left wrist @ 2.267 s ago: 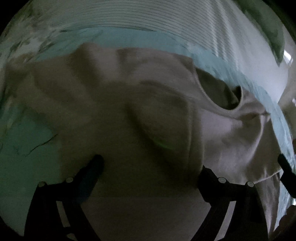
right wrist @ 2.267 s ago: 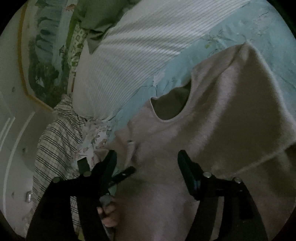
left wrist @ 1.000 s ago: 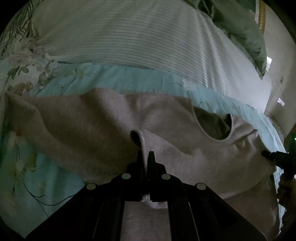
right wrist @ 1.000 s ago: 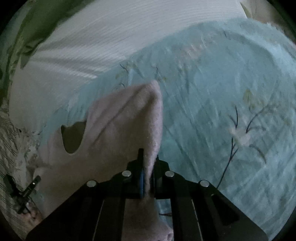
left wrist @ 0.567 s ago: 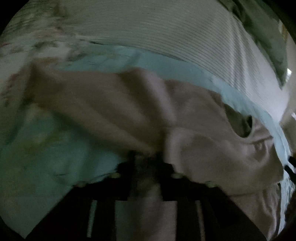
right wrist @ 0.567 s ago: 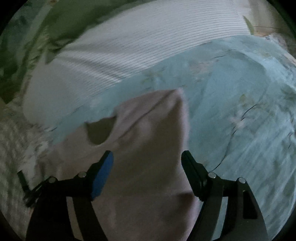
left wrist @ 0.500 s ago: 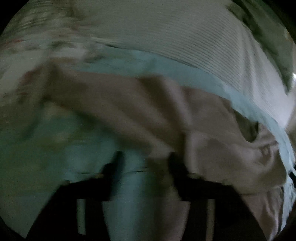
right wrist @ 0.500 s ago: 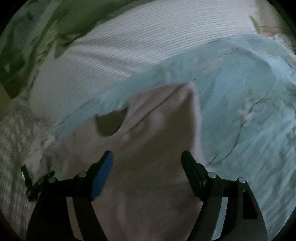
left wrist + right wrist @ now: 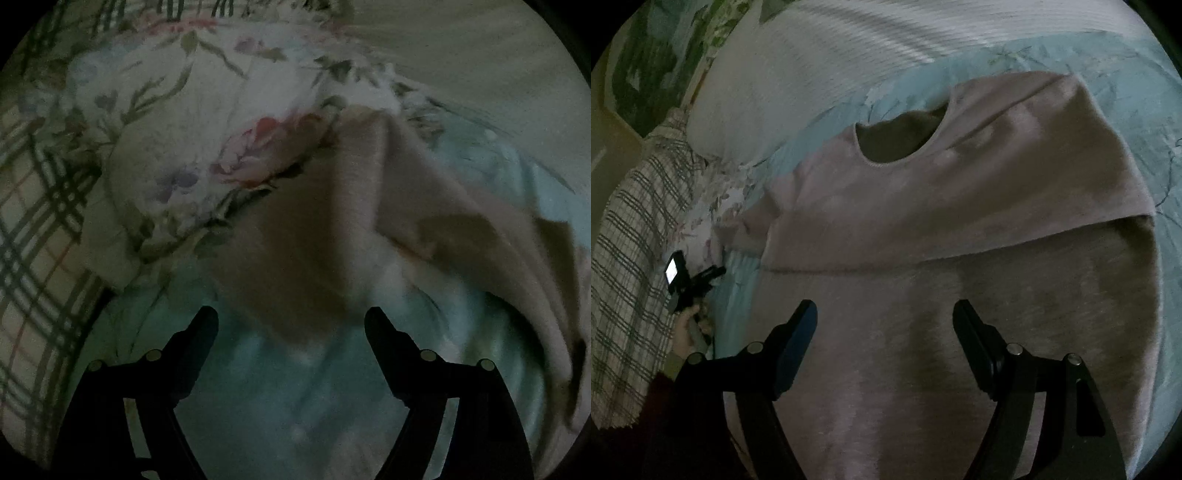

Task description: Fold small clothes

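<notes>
A pale pink sweater (image 9: 960,206) lies on a light blue floral bedsheet (image 9: 1126,74), neck hole (image 9: 897,136) toward the pillows. Its upper part is folded down over the body, with the fold edge running across the middle. My right gripper (image 9: 884,321) is open and empty just above the sweater's lower body. My left gripper (image 9: 291,328) is open and empty over the sheet, its tips just short of the sweater's left sleeve (image 9: 325,229), which looks blurred. The left gripper also shows in the right wrist view (image 9: 698,280) beside the sweater's left side.
A white striped pillow (image 9: 849,59) lies behind the sweater. A floral pillow (image 9: 192,147) and a plaid cloth (image 9: 33,258) lie to the left. The plaid cloth (image 9: 631,251) also shows at the bed's left side in the right wrist view.
Both grippers were shut on the sweater a second ago and have let go and opened. The left gripper has swung left toward the sleeve and floral pillow. The right gripper has drawn back over the sweater's body.
</notes>
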{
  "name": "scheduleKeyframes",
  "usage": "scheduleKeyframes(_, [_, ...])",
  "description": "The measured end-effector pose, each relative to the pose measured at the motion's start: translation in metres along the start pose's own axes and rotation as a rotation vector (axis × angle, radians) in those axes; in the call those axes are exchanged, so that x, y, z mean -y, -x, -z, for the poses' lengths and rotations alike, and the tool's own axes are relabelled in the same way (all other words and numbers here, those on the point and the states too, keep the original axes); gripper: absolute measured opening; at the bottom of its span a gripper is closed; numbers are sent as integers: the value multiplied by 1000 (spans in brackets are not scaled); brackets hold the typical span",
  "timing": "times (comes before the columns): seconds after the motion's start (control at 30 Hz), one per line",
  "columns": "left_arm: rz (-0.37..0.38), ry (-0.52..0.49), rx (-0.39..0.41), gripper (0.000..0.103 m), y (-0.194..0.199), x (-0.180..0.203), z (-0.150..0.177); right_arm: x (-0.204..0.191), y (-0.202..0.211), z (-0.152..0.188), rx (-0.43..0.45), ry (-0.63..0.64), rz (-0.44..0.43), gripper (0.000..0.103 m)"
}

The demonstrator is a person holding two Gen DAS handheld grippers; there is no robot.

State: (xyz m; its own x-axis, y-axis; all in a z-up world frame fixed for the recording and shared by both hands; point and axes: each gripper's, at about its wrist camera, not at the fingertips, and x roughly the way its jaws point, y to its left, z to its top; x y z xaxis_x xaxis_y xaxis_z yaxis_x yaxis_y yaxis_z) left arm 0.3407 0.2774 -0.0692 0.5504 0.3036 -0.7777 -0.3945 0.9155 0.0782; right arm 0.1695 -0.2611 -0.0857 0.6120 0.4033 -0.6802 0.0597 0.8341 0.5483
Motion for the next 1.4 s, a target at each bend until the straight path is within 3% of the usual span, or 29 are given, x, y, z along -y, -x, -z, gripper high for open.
scheduleKeyframes(0.07, [25,-6,-11,47,-9,-2,-6,-2,-1,-1,-1,2,1,76])
scheduleKeyframes(0.1, [50,-7,-20,19,-11,-3,-8,-2,-2,-1,0,4,4,76])
scheduleKeyframes(0.13, [89,-6,-28,11,-11,-5,-9,-5,-4,-1,2,5,7,76])
scheduleKeyframes(0.2, [143,-3,-3,7,-3,-10,-10,-5,-3,0,7,3,7,76])
scheduleKeyframes(0.33, [306,28,15,6,26,-18,0,-2,0,4,12,-1,-7,76])
scheduleKeyframes(0.5, [517,-2,45,6,89,15,17,-1,9,7,29,-8,-29,76])
scheduleKeyframes(0.63, [689,-69,79,6,146,62,28,3,23,9,57,-13,-28,76])
scheduleKeyframes(0.9, [1003,-318,70,6,248,217,62,30,60,14,133,-65,-2,76])
scheduleKeyframes(1.0, [1058,-396,36,6,262,278,80,45,74,18,159,-93,13,76])
scheduleKeyframes(1.13, [1091,-453,-68,6,252,354,103,64,93,21,198,-126,40,76])
scheduleKeyframes(1.4, [1017,-560,-185,8,215,449,152,87,111,25,229,-172,64,76])
